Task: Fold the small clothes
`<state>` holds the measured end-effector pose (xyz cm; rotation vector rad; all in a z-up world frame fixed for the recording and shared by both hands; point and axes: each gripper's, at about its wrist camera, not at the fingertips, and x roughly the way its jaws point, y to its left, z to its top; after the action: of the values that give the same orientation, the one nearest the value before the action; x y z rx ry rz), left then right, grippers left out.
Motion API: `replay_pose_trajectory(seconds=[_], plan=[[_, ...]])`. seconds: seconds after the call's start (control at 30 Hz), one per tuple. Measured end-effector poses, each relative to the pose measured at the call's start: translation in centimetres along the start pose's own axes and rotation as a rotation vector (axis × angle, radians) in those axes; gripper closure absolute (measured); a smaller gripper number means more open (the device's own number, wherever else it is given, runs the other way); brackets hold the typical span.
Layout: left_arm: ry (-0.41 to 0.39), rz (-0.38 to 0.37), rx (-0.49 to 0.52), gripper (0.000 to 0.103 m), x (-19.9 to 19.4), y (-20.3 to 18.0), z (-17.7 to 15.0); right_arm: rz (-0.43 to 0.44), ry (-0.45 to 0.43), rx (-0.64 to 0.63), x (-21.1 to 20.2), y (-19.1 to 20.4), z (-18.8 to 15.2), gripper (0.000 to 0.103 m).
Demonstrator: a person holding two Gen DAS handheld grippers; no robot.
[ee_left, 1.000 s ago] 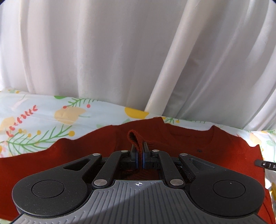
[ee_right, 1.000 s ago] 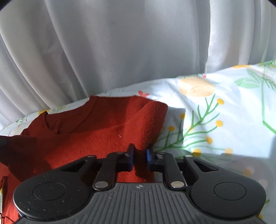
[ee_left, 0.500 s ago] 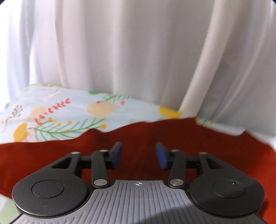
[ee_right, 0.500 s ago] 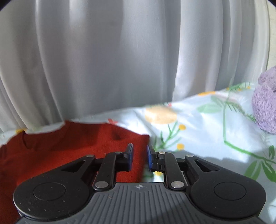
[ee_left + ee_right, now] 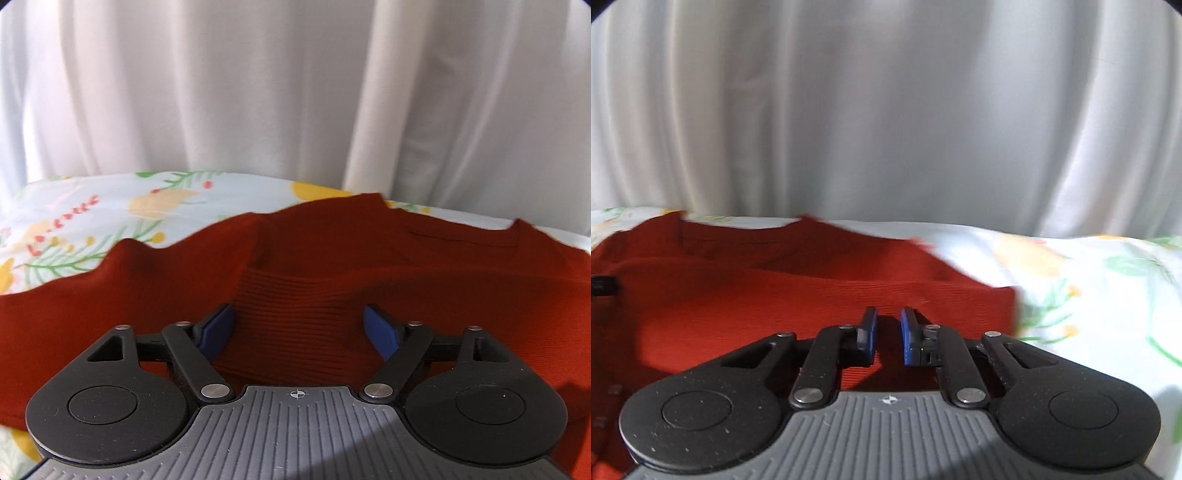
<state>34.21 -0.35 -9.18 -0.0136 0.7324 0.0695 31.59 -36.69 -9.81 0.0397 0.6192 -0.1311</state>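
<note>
A rust-red knitted sweater (image 5: 147, 295) lies folded on the bed, its neckline (image 5: 461, 236) toward the curtain. My left gripper (image 5: 297, 317) hovers just over the ribbed band (image 5: 295, 288) of the top layer. Its jaws are opening and stand wide apart, and the blue pads (image 5: 218, 326) touch no cloth. In the right wrist view the sweater (image 5: 738, 295) fills the left half and ends in a squared corner (image 5: 1001, 299). My right gripper (image 5: 888, 325) sits above that side. Its jaws are closing with a narrow gap left, and nothing is pinched between them.
The bed carries a pale sheet (image 5: 74, 221) printed with flowers and leaves, bare to the right of the sweater (image 5: 1089, 288). A white pleated curtain (image 5: 258, 92) hangs close behind the bed. A dark object (image 5: 604, 286) pokes in at the left edge of the right wrist view.
My left gripper let go of the red fold it pinched and opened wide. My right gripper released the sweater's corner and parted slightly. Both sank toward the sweater, which now lies flatter.
</note>
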Motion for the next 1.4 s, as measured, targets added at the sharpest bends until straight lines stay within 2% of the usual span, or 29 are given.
replay_pose_trajectory(seconds=[0.03,0.07,0.13,0.2,0.27,0.3,0.37,0.47,0.6,0.7,0.83,0.9,0.97,1.0,1.03,1.13,1.2,1.3,1.4], plan=[[-0.001,-0.015,-0.005,0.018,0.0,0.1,0.0,-0.069,0.004,0.005,0.2,-0.7,-0.1,0.09],[-0.001,-0.023,-0.005,0.018,0.0,0.2,-0.1,-0.097,0.004,0.019,0.1,-1.4,-0.1,0.09],[-0.002,-0.03,0.001,0.018,-0.2,0.3,-0.2,-0.076,0.032,0.083,-1.6,-2.0,-0.2,0.09],[0.019,-0.041,-0.016,0.017,-0.1,0.4,-0.1,-0.008,0.028,0.09,-3.7,-1.4,-0.4,0.088],[0.038,-0.047,-0.022,0.016,-0.4,0.4,-0.1,0.114,0.033,0.069,-5.8,-0.2,-1.3,0.086],[0.041,-0.051,-0.014,0.015,-0.5,0.5,-0.2,0.135,0.055,0.038,-6.4,0.7,-2.0,0.085],[0.044,-0.057,-0.001,0.014,-0.6,0.6,-0.4,0.113,0.086,-0.04,-7.0,1.7,-3.6,0.085],[0.055,-0.061,-0.009,0.014,-0.9,0.8,-0.4,0.067,0.036,-0.14,-7.9,1.6,-4.9,0.085],[0.061,-0.057,-0.008,0.014,-1.0,0.9,-0.4,0.047,0.036,-0.176,-8.2,1.7,-5.0,0.085],[0.064,-0.052,-0.007,0.014,-1.3,1.3,-0.4,0.017,0.028,-0.221,-8.0,3.3,-5.2,0.083],[0.111,0.018,-0.058,0.01,-2.1,3.1,-0.6,0.013,0.035,-0.224,-7.9,3.9,-5.2,0.082],[0.14,-0.014,-0.152,0.009,-3.2,5.4,-0.9,0.023,0.039,-0.204,-7.5,3.6,-5.1,0.082],[0.142,-0.112,-0.254,0.009,-5.1,8.3,-1.6,0.019,0.063,-0.145,-8.0,3.3,-4.7,0.082],[0.142,-0.16,-0.317,0.003,-6.0,9.9,-2.0,0.031,0.058,-0.097,-8.8,3.1,-4.3,0.078],[0.139,-0.168,-0.391,0.001,-7.0,11.7,-2.6,0.064,0.039,-0.046,-9.6,2.9,-3.8,0.071],[0.08,-0.091,-0.648,0.001,-10.2,18.0,-4.7,0.175,0.004,0.116,-13.2,2.2,-3.4,0.059],[0.03,-0.026,-0.825,0.001,-11.6,22.5,-6.4,0.271,0.011,0.208,-14.8,2.0,-3.5,0.058],[-0.01,0.064,-1.063,0.003,-12.3,28.8,-8.9,0.388,0.076,0.296,-15.1,2.5,-3.7,0.058],[-0.084,0.099,-1.22,0.012,-12.6,33.3,-11.0,0.403,0.105,0.289,-15.0,3.7,-3.7,0.058]])
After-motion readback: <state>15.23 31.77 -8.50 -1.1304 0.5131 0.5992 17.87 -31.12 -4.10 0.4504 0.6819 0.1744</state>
